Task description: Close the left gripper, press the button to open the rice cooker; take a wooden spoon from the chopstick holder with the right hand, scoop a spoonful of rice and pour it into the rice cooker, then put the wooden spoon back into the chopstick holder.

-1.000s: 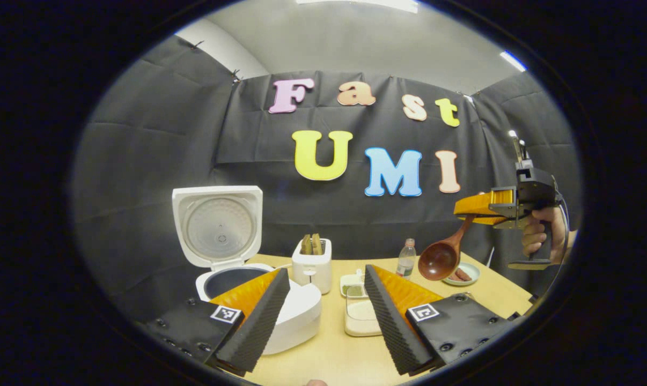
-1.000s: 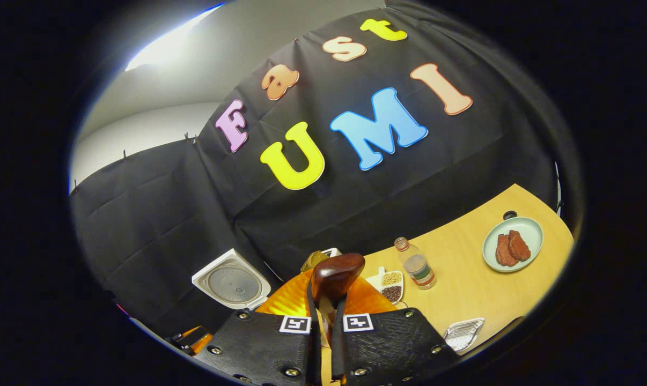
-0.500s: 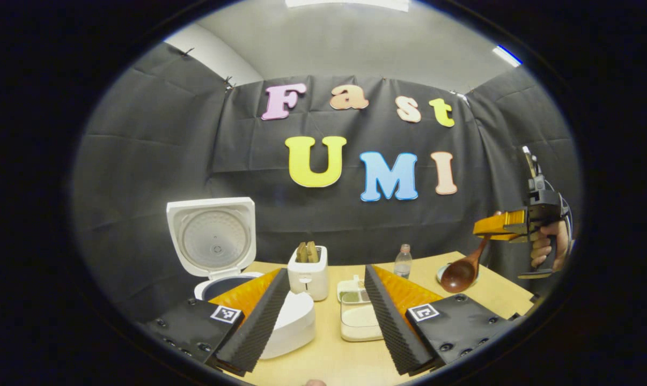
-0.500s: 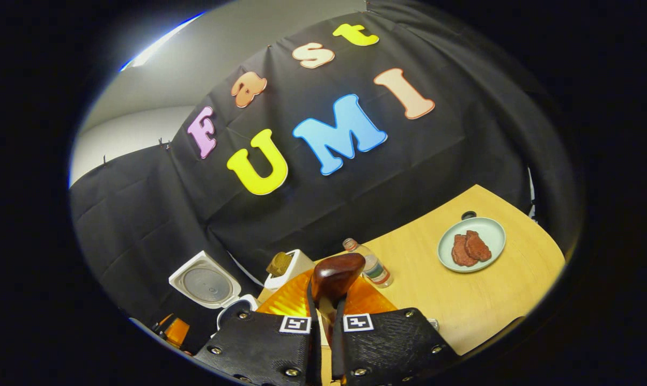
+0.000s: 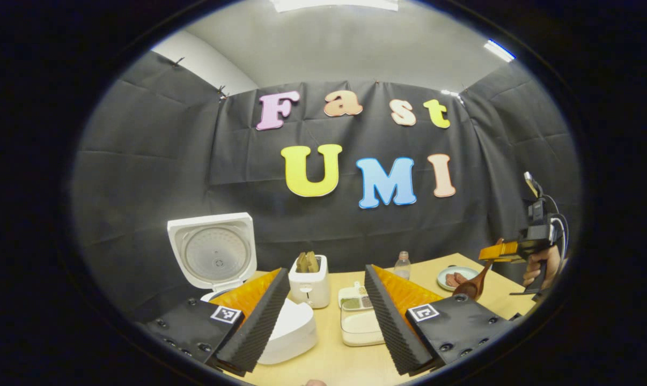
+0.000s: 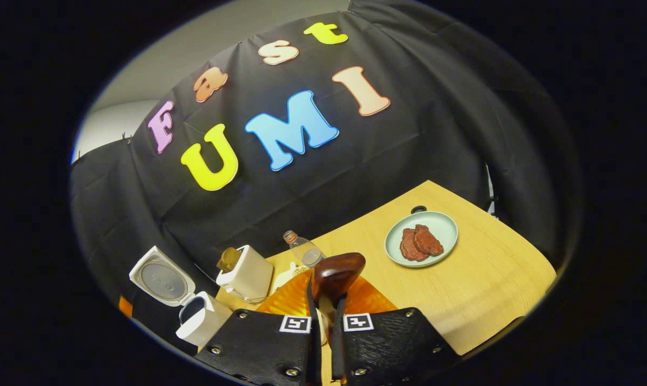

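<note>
The white rice cooker (image 5: pixel 291 332) stands at the left with its lid (image 5: pixel 212 251) raised; it also sits low at the left (image 6: pixel 197 319) in the right gripper view. My left gripper (image 5: pixel 323 316) hangs open over the table, with nothing between its fingers (image 5: pixel 259 316). Beyond them lies a clear box of white rice (image 5: pixel 360 324). My right gripper (image 6: pixel 326 316) is shut on the handle of the wooden spoon (image 6: pixel 337 271), whose dark bowl points forward. In the left gripper view that gripper (image 5: pixel 499 252) is at the far right, in a hand, with the spoon (image 5: pixel 471 287) hanging below it.
A white toaster (image 5: pixel 310 281) holding bread stands behind the cooker. Near it are a small divided dish (image 5: pixel 355 301) and a plastic bottle (image 5: pixel 402 264). A pale plate with meat slices (image 6: pixel 421 244) rests on the wooden table (image 6: pixel 490 289), towards its right edge.
My right gripper has carried the spoon to the right and lower, away from the cooker. My left gripper has drawn back a little and stays open.
</note>
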The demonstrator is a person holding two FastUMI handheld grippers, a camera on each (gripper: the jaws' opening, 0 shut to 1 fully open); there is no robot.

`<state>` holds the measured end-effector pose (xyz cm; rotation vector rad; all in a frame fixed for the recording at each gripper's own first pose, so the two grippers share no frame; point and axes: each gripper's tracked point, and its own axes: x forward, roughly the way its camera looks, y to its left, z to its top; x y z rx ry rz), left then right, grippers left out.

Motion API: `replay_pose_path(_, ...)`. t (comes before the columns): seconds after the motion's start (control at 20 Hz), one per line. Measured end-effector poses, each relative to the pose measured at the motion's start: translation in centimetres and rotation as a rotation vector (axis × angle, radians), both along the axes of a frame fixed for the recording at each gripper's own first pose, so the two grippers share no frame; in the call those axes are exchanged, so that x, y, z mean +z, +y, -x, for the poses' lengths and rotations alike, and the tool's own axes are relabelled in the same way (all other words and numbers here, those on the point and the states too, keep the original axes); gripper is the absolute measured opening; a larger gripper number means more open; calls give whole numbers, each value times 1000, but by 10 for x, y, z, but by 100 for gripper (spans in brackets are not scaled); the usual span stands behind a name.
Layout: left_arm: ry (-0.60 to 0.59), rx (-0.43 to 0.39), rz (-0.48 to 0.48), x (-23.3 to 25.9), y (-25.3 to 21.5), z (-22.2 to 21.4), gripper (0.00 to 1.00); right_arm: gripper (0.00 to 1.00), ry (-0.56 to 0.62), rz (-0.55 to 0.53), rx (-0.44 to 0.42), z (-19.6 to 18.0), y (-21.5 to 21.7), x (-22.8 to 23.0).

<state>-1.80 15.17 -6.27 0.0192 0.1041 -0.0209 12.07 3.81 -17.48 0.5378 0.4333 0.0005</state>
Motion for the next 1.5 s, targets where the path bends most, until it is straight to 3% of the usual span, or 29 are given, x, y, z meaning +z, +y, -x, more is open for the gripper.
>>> replay_pose_path(0.2, -2, 8, -5, 9, -6, 5, 97, 7, 76, 72, -8, 1, 1, -39)
replay_pose_path(0.6, 24, 71, 13, 5, -9, 8, 97, 8, 165, 114, 77, -7, 23, -93)
replay_pose_path(0.85, 30, 88, -5, 8, -21, 7, 97, 9, 109, 181, 159, 6, 9, -93)
replay_pose_path(1.0, 25, 82, 4, 10, -32, 1, 96, 25, 88, 269, 209, 16, -1, -93)
replay_pose_path(1.15, 22, 71, 18, 11, -44, -4, 96, 98, 63, 394, 159, 26, -36, -83)
replay_pose_path(1.35, 19, 47, 19, 13, -56, -13, 97, 98, -98, 455, 103, 44, -63, -8)
replay_pose_path(1.5, 17, 31, 11, 15, -61, -17, 96, 98, -205, 439, 64, 50, -67, 57)
